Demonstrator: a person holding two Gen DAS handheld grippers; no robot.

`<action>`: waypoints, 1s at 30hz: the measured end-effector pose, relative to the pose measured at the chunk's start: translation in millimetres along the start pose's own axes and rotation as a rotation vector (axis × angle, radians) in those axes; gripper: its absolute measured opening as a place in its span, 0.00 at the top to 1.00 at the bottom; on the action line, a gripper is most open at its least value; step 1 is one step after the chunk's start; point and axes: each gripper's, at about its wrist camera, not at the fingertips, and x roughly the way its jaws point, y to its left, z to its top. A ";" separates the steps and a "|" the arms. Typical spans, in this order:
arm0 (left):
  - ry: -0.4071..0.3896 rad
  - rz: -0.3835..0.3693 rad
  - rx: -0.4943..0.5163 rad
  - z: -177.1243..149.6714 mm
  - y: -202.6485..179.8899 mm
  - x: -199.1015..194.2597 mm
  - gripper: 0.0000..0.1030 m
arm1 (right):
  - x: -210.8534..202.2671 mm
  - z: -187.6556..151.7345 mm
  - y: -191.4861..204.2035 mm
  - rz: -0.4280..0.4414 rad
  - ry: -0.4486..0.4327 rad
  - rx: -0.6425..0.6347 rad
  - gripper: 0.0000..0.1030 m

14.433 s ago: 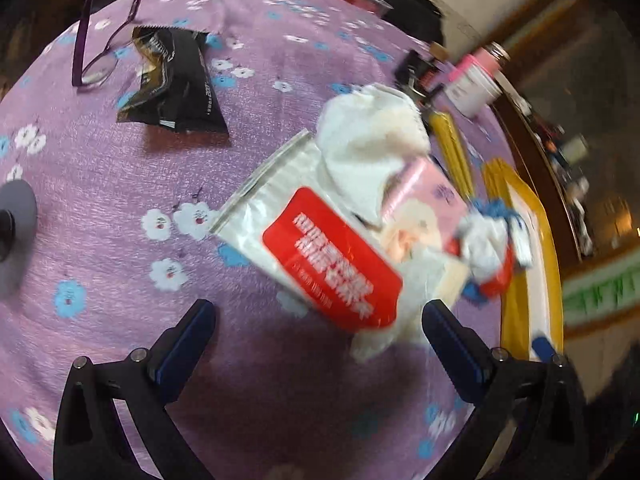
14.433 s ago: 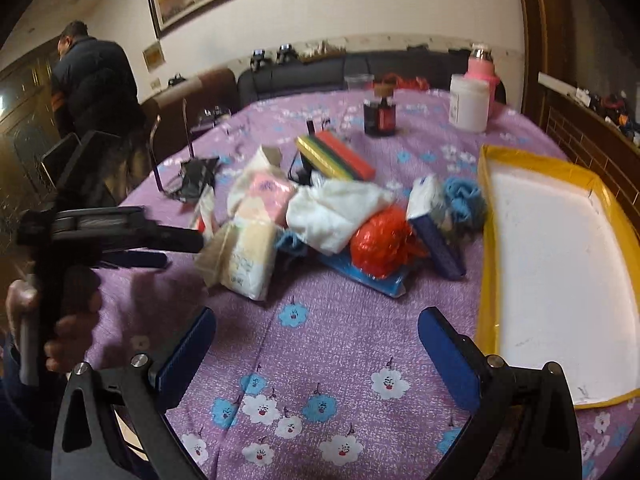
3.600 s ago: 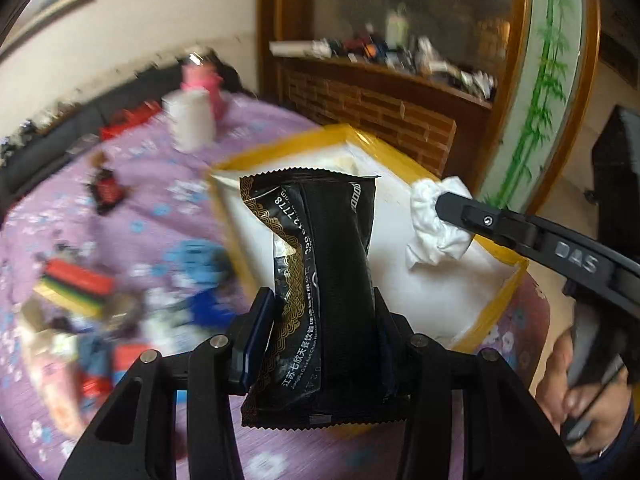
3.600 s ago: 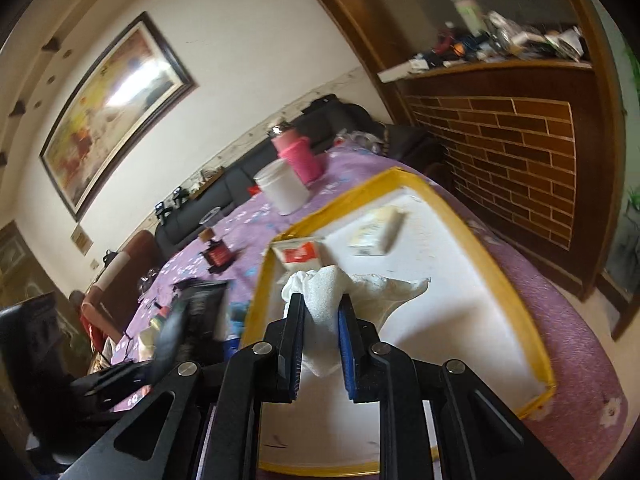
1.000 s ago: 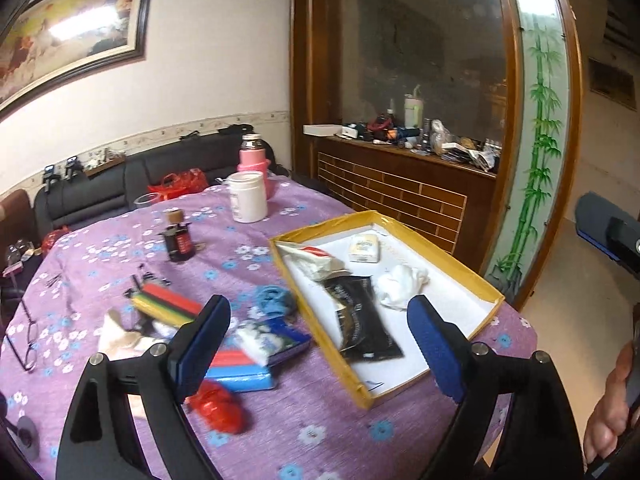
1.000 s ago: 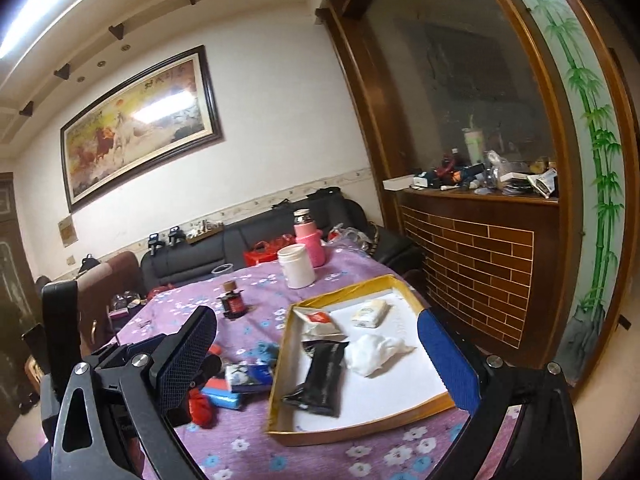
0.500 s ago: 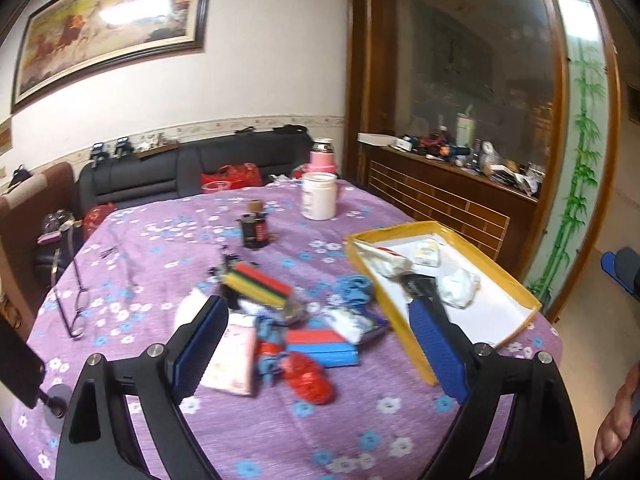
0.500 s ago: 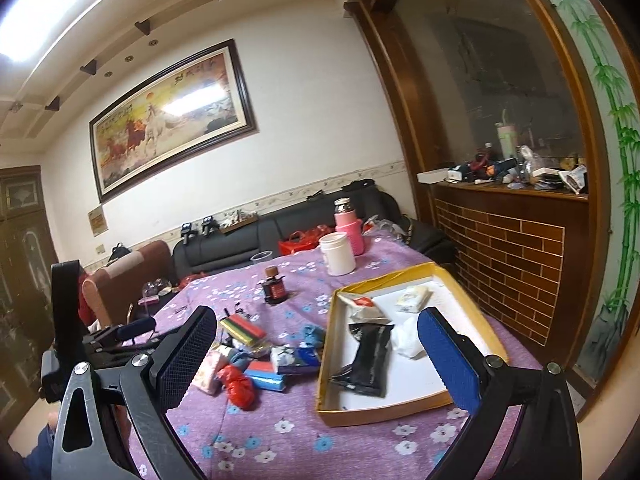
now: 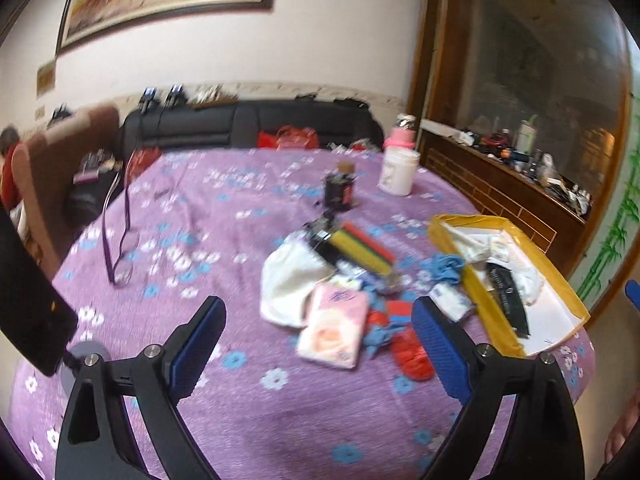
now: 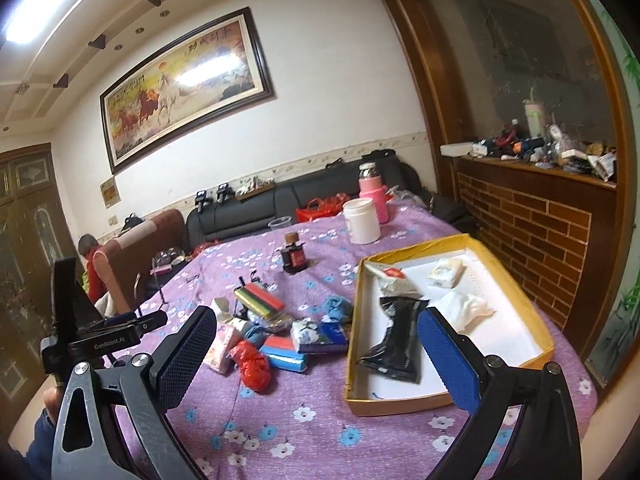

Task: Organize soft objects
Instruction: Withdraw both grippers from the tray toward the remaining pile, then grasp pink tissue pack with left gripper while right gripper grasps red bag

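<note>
My left gripper (image 9: 316, 320) is open and empty above the purple flowered tablecloth, facing a pile of soft things. In the pile lie a pink tissue pack (image 9: 334, 332), a white cloth (image 9: 288, 280), a red crumpled bag (image 9: 410, 350) and a blue cloth (image 9: 446, 266). To the right stands the yellow-rimmed tray (image 9: 480, 300) with a black pouch (image 9: 506, 300) inside. My right gripper (image 10: 316, 320) is open and empty, back from the table's near edge. Its view shows the tray (image 10: 352, 320) holding the black pouch (image 10: 396, 340), a white cloth (image 10: 466, 306) and two small packets.
A striped sponge stack (image 9: 360, 248), a dark bottle (image 9: 340, 192), a white jar (image 9: 398, 172) and a pink flask stand farther back. Glasses (image 9: 120, 240) lie at the left. A black sofa and a seated person (image 10: 90, 256) are behind; a brick cabinet is at the right.
The left view has swung left and come nearer the pile, so the tray now sits at its right edge. The right view has shifted slightly lower and closer. Both grippers stay open and empty.
</note>
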 end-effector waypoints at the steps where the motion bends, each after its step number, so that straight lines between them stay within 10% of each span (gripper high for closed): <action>1: 0.012 0.005 -0.016 -1.2 6.8 2.7 0.09 | 2.1 -1.0 0.8 0.005 0.005 0.002 0.01; 12: 0.144 0.006 -0.085 -16.8 31.9 23.6 0.09 | 20.6 -22.7 -8.6 0.070 0.068 0.025 0.01; 25: 0.289 -0.010 0.096 -20.1 -33.3 100.9 0.11 | 49.6 -36.7 -13.7 0.091 0.149 0.027 0.01; 30: 0.358 0.000 0.033 -26.3 -19.5 130.2 0.47 | 69.4 -41.4 -1.6 0.121 0.201 -0.025 0.01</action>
